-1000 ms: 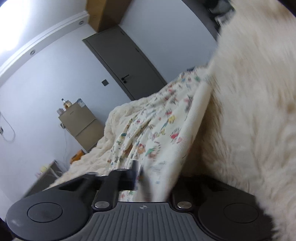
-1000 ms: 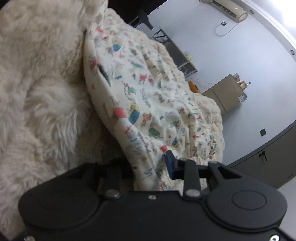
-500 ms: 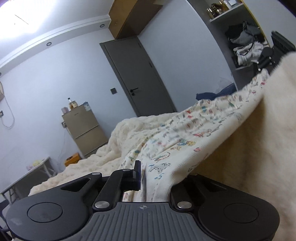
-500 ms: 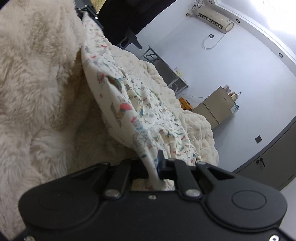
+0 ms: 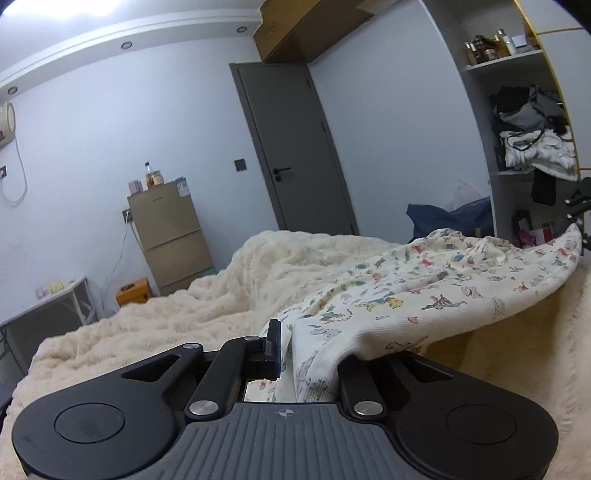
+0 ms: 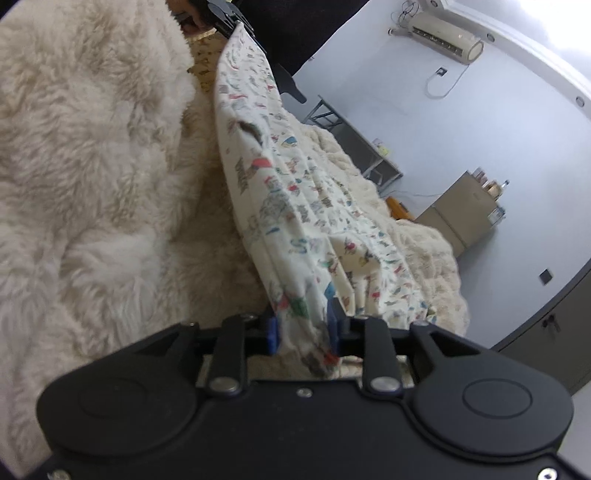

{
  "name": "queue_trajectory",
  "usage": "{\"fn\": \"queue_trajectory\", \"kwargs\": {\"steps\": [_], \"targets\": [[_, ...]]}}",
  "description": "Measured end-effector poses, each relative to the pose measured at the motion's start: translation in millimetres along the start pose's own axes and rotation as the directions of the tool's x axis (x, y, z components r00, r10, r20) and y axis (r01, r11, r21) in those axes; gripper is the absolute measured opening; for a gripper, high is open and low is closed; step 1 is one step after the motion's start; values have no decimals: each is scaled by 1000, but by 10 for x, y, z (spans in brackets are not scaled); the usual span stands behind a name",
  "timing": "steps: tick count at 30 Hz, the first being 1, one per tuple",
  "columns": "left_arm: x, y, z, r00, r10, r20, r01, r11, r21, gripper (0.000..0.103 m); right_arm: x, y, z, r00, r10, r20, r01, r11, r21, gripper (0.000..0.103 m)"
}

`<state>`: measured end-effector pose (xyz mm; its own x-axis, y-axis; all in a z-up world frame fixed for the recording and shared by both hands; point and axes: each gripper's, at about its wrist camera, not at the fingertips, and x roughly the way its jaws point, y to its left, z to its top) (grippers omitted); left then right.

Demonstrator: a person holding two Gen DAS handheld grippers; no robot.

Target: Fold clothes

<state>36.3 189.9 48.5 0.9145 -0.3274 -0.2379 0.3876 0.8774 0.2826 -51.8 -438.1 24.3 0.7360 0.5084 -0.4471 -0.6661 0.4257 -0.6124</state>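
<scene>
A cream garment with small coloured cartoon prints point(image 5: 424, 291) is stretched between my two grippers above a fluffy cream blanket point(image 5: 207, 295). My left gripper point(image 5: 310, 354) has one edge of the garment lying between its fingers; the left finger point(image 5: 273, 347) shows, the right one is hidden under cloth. My right gripper point(image 6: 301, 328) has the other end of the garment point(image 6: 295, 206) bunched between its blue pads point(image 6: 272, 332). The left gripper shows far off at the top of the right wrist view point(image 6: 221, 18).
The fluffy blanket covers the bed point(image 6: 92, 166). A grey door point(image 5: 291, 147), a small beige fridge point(image 5: 166, 236), a desk point(image 5: 44, 299), an orange box point(image 5: 133, 291) and open shelves with clothes point(image 5: 532, 129) stand around the room. An air conditioner point(image 6: 447, 35) hangs on the wall.
Both grippers have swung up and level; the left view now looks across the bed. The garment is pulled out longer and flatter between them. The right jaws look wider apart than half a second ago.
</scene>
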Motion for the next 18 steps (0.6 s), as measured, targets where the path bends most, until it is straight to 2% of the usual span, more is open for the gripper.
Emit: {"fn": "queue_trajectory", "kwargs": {"steps": [2, 5, 9, 13, 14, 16, 18], "targets": [[26, 18, 13, 1000, -3, -7, 3, 1000, 1, 8, -64, -80, -11, 1000, 7, 25, -7, 999, 31, 12], [218, 109, 142, 1000, -10, -30, 10, 1000, 16, 8, -120, -324, -34, 996, -2, 90, -9, 993, 115, 10], [557, 339, 419, 998, -26, -52, 26, 1000, -2, 8, -49, -956, -78, 986, -28, 164, -18, 962, 272, 9], [1019, 615, 786, 993, -51, -103, 46, 997, -57, 8, 186, -1525, -144, 983, -47, 176, -27, 917, 397, 4], [1250, 684, 908, 988, -61, -141, 51, 996, -77, 7, 254, -1627, -168, 984, -45, 174, -33, 906, 422, 4], [1454, 718, 975, 982, -63, -177, 48, 995, -83, 7, 531, -1912, -279, 989, -26, 149, -52, 868, 495, 3], [1831, 746, 1036, 967, -62, -246, 41, 995, -91, 6, 761, -2050, -374, 994, -15, 113, -47, 849, 527, 3]]}}
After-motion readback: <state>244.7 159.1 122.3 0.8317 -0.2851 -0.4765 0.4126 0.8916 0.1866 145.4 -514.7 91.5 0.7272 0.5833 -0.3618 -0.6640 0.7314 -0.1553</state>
